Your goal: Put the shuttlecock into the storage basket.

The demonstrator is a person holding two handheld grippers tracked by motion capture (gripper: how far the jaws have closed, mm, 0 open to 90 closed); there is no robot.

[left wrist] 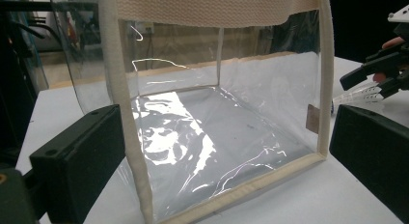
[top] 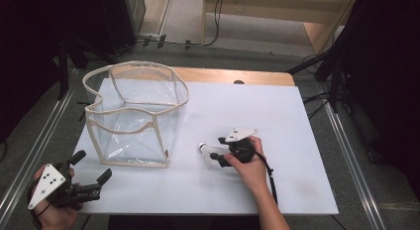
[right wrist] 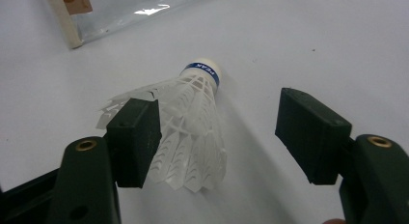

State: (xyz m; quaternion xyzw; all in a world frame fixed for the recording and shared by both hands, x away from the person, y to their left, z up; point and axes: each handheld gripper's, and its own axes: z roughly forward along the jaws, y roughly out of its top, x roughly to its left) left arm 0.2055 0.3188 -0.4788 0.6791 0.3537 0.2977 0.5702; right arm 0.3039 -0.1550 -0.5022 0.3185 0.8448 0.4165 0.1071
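Observation:
A white plastic shuttlecock with a blue-banded cork lies on its side on the white table, cork pointing away from me. My right gripper stands open around its skirt: one pad sits against the skirt and the other is well clear. From above, the right gripper is at the table's middle with the shuttlecock between its jaws. An empty clear plastic bag with beige trim stands open-topped at the left. My left gripper is open at the front left corner, facing the bag.
A wooden edge runs along the table's far side. Dark stands and cables flank the table on the floor. The left gripper view catches the right gripper beyond the bag's right corner.

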